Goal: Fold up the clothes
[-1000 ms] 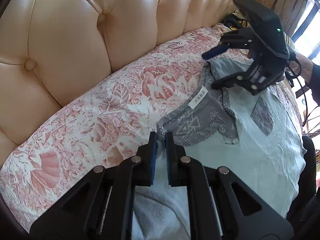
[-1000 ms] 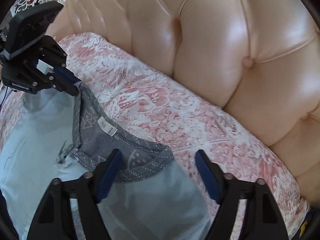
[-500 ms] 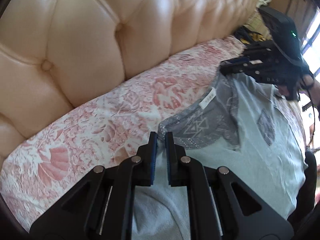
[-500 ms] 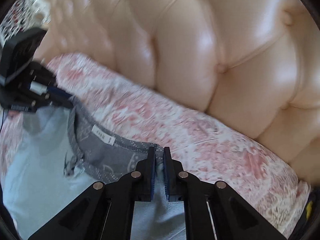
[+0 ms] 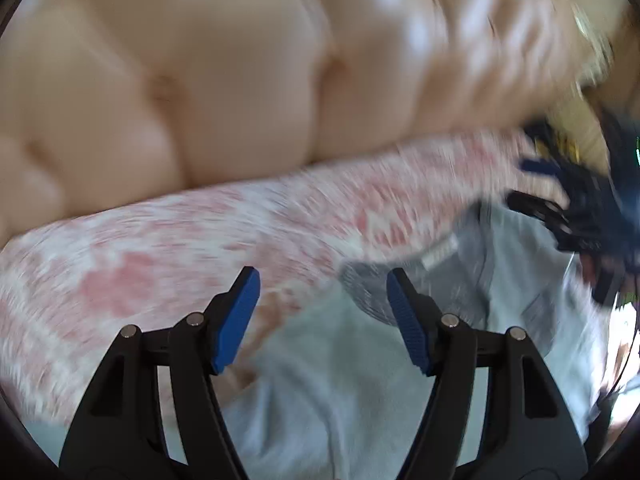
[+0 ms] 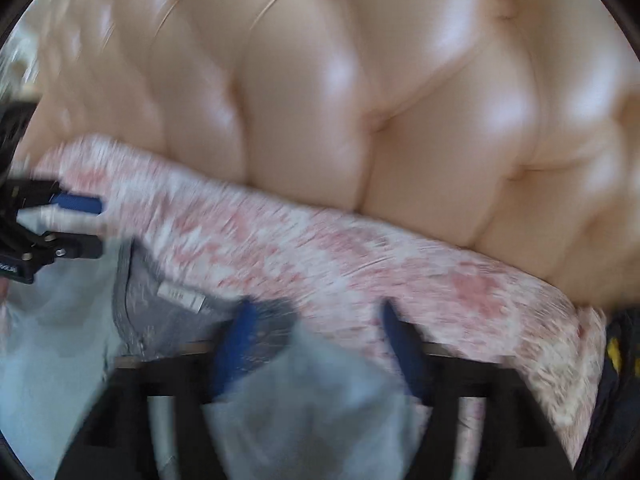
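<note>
Clearly we are early in the fold. Through the left wrist camera, our left gripper (image 5: 322, 312) is spreading its jaws, the blue pads standing well apart and pressing on nothing; the pale blue T-shirt (image 5: 340, 380) lies loose beneath and between them on the pink floral cover (image 5: 160, 256) of the tufted leather sofa (image 5: 240, 80). Its grey patterned neckband (image 5: 368, 292), with a white label (image 5: 440, 252), points toward the backrest. Far right, blurred, our right gripper (image 5: 536, 186) hovers by the other shoulder.

Through the right wrist camera, heavily smeared by motion, the right gripper's jaws are also opening, and the blue pads show wide apart. A rumpled shoulder of the T-shirt sits between them, seemingly untouched by either pad, though the blur leaves us unsure. The left gripper shows at the left edge, parted.

So we judge that the shirt is laid out face up with shoulders placed near the backrest, while sleeves, sides and the bottom fold all remain to be done.
</note>
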The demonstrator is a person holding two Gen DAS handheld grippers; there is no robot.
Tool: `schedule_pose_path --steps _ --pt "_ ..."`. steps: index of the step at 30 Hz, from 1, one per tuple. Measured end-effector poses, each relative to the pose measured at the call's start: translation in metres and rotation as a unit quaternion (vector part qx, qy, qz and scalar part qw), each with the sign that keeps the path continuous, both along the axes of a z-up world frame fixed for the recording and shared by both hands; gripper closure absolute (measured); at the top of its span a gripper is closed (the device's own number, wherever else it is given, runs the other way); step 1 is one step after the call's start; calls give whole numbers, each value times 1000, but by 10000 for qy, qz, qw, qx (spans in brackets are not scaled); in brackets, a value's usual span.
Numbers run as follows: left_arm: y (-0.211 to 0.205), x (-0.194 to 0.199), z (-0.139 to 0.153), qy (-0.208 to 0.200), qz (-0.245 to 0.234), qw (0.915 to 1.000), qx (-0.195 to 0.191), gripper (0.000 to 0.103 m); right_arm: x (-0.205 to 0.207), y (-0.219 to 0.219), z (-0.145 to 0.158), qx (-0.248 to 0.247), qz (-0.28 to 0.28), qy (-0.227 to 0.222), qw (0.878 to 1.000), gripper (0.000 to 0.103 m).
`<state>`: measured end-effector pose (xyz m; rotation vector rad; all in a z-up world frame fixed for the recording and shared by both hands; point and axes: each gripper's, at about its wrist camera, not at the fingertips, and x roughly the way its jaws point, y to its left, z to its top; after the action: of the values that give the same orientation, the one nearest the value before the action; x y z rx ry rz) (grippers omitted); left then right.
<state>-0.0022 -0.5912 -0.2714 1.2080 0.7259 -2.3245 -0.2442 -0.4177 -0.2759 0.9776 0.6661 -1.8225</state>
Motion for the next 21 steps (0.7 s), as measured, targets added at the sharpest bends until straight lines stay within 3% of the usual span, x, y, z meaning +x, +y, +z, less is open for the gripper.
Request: schedule_pose_path --steps 4,5,9,11,13,16,17,18,21 --pt "27 67 75 377 563 9945 -794 34 10 55 63 -810 -669 363 9938 24" --pt "38 85 94 532 674 9916 -966 34 27 74 80 -1074 -691 401 9910 23" --pt "121 160 146 1028 1032 9776 -1519 11 101 134 116 -1575 -941 611 9811 20" --pt "163 200 161 1227 1233 9694 -1733 11 141 162 122 -1661 -1029 543 9792 19" --pt "192 238 156 1425 1431 9667 -1570 11 179 186 122 -1711 -1056 392 9788 19" --pt "199 303 134 2090 1809 9593 -580 11 226 219 115 -1683 -1111 -19 9795 19" --pt "192 326 124 2201 2026 9540 -215 15 238 229 111 -1657 -1157 -123 9793 19" --pt "183 346 117 2163 2259 9498 -24 27 249 239 107 -1627 -1200 -229 9791 19" --pt "139 395 97 2123 2758 9363 458 35 267 258 98 -1441 -1219 -412 9812 19"
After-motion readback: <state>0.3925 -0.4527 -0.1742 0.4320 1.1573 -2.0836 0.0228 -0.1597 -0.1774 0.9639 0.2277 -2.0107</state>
